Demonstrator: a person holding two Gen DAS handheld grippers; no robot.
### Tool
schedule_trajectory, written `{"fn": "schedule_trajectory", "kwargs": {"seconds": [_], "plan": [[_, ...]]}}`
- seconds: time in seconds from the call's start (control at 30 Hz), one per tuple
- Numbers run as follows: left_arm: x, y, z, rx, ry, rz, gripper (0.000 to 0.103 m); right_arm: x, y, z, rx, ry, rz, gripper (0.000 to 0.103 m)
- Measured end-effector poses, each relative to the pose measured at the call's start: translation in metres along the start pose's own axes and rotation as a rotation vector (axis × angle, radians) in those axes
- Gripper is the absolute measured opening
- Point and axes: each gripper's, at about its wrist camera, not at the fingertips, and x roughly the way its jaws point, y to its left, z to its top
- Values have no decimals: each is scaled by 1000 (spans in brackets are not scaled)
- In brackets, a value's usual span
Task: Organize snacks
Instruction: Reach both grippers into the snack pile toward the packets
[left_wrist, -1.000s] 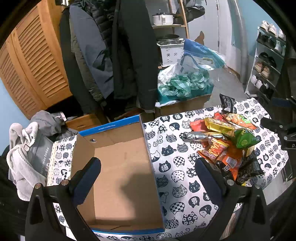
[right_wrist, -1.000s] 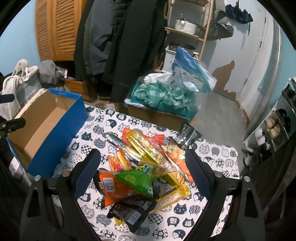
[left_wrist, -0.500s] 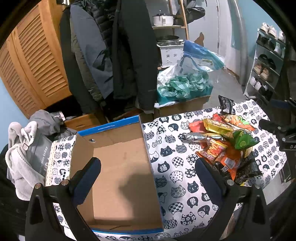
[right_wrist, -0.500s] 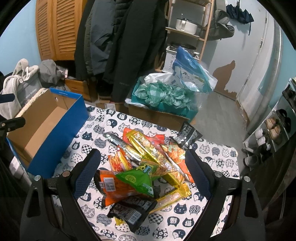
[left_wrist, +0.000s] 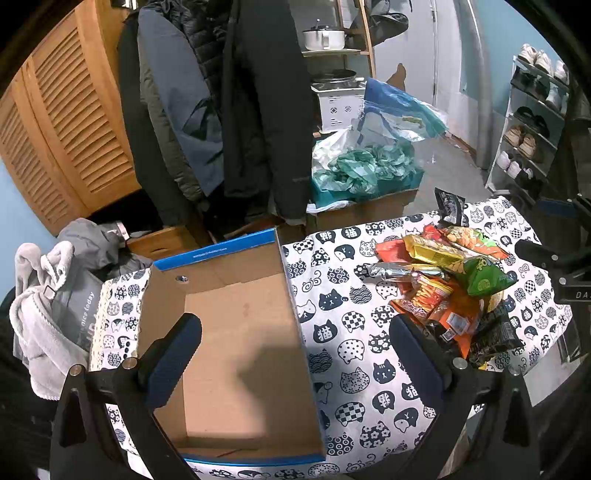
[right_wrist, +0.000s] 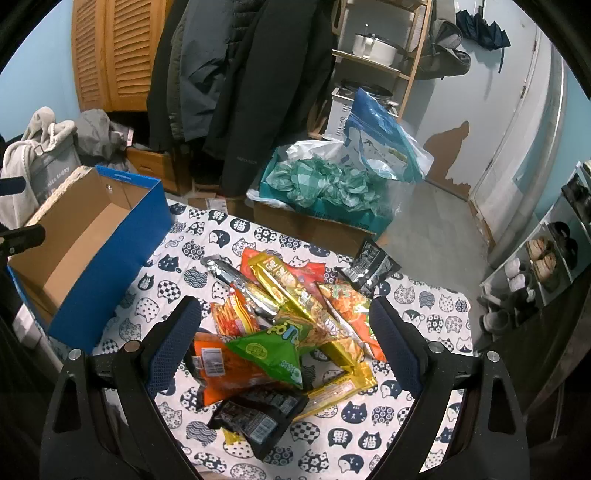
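Note:
An empty blue cardboard box (left_wrist: 240, 350) stands open on the left of a table with a cat-print cloth (left_wrist: 351, 332). My left gripper (left_wrist: 295, 332) is open and empty, above the box's right wall. A pile of snack packets (right_wrist: 288, 325) lies to the right, with a green bag (right_wrist: 269, 350), an orange bag (right_wrist: 225, 373), a gold packet (right_wrist: 291, 291), a silver packet (right_wrist: 240, 280) and a black packet (right_wrist: 251, 413) at the front. My right gripper (right_wrist: 284, 325) is open and empty, above the pile. The box also shows in the right wrist view (right_wrist: 85, 254).
A separate black packet (right_wrist: 369, 262) lies at the table's far edge. Behind the table stand a carton of teal bags (right_wrist: 325, 192), hanging coats (right_wrist: 243, 81) and a shelf. A grey bag (left_wrist: 48, 314) sits left of the table; a shoe rack (left_wrist: 532, 122) is at the right.
The left gripper has drifted slightly back and up, so the table looks a little farther. The right view is almost unchanged. Both grippers stay open.

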Motion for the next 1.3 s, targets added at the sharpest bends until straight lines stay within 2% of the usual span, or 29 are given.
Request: {"fn": "schedule_trajectory", "kwargs": {"seconds": [0.33, 0.53, 0.87, 1.07, 1.3], "plan": [[6, -4, -1, 13, 19, 7, 103, 2, -6, -1, -1, 26, -4, 91], [21, -15, 13, 58, 39, 2, 103, 11, -32, 0, 78, 70, 0, 91], [42, -52, 47, 163, 113, -97, 103, 41, -65, 7, 162, 193, 17, 91], [65, -71, 62, 201, 142, -138, 103, 71, -54, 3, 155, 276, 44, 91], [101, -74, 59, 172, 212, -186, 103, 109, -39, -1, 150, 366, 77, 91]]}}
